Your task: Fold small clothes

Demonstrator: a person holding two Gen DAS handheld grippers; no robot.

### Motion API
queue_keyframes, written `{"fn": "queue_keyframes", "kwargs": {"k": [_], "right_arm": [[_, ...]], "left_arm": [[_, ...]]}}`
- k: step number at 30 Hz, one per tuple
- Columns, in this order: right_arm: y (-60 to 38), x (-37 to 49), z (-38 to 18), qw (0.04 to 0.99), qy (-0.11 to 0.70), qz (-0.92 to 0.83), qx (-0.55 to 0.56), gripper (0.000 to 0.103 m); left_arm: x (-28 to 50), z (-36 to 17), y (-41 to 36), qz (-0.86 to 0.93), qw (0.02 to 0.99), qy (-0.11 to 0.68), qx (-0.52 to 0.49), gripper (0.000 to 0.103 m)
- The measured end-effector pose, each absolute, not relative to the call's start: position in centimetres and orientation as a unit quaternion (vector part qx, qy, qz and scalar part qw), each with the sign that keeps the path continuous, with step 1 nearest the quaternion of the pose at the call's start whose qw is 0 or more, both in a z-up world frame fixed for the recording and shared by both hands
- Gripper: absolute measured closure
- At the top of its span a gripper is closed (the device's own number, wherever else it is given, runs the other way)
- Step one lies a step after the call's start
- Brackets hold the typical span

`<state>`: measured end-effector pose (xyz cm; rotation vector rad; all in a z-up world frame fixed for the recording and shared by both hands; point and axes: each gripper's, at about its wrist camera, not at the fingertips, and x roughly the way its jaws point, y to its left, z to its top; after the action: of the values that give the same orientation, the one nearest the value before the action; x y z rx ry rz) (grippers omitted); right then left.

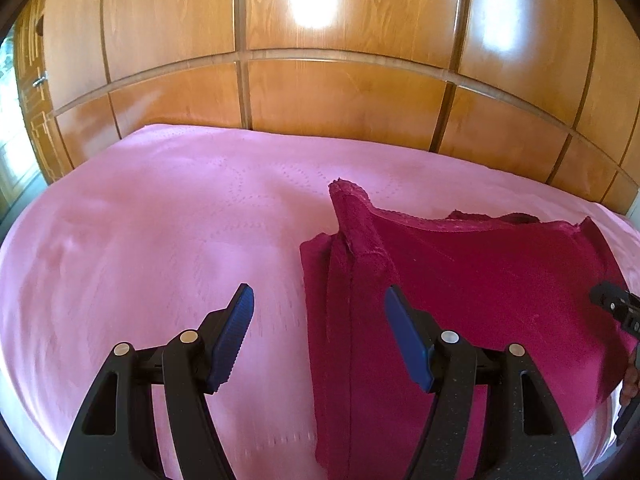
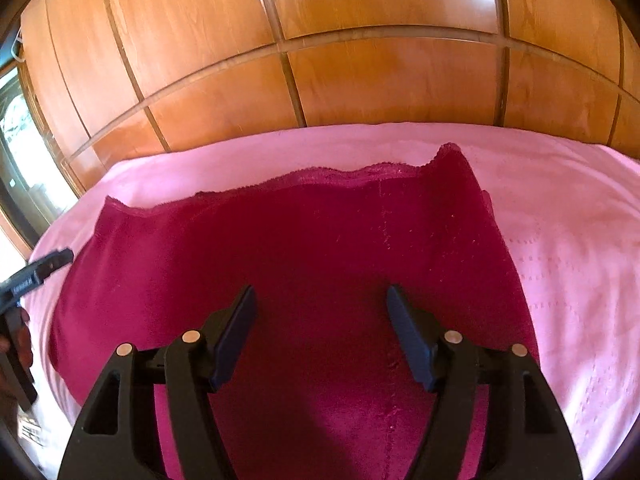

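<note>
Left tongs [image 1: 320,308]: released, jaws wide apart, nothing between the blue pads [image 1: 236,336]. They hang above the bed [image 1: 140,240], over the pink bedspread and the left edge of the garment [image 1: 460,280].

Right tongs [image 2: 320,304]: released, jaws apart, pads clear of the cloth, nothing gripped. They hang over the middle of the garment [image 2: 300,240].

Garment: dark magenta, soft fuzzy fabric, lying mostly flat on the pink bedspread. In the left wrist view it fills the 3 to 6 o'clock area, with a vertical seam or folded strip along its left side and 1 corner standing up in a peak at about 1 o'clock from the tongs. Far edge has a lacy or scalloped trim. In the right wrist view it spreads from 9 o'clock across to 3 o'clock, trim edge at 12 o'clock, raised corner at about 1 o'clock.

Right tongs body shows at 3 o'clock in the left wrist view, over the garment's right edge, with part of a hand [image 1: 630,380] below it. Left tongs body shows at 9 o'clock in the right wrist view, just beside the garment's left edge.

Wooden panelled wardrobe [image 2: 360,40] behind the bed at 12 o'clock, glare patches on it. Window [image 2: 16,152] at 9 o'clock.
</note>
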<state>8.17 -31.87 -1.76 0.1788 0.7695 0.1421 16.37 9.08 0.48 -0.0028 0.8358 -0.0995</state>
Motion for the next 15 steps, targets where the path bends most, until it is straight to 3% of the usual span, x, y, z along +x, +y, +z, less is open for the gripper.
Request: {"fn": "queue_keyframes", "kwargs": {"k": [10,12,14,15], "right_arm": [[-31.5,9.0,-2.3,0.922,0.372,0.071,0.083,0.026],[-31.4,9.0,-2.3,0.923,0.370,0.071,0.082,0.026],[-31.4,9.0,-2.3,0.923,0.370,0.071,0.082,0.026],[-31.4,9.0,-2.3,0.923,0.370,0.071,0.083,0.026]], "left_arm": [[21.7,-1.0,10.2,-0.079,0.882,0.462,-0.057,0.037],[23.0,-1.6,10.6,-0.091,0.870,0.478,-0.083,0.048],[23.9,-2.2,10.6,-0.113,0.859,0.489,-0.099,0.072],[24.1,-2.3,10.4,-0.117,0.859,0.487,-0.101,0.077]]}}
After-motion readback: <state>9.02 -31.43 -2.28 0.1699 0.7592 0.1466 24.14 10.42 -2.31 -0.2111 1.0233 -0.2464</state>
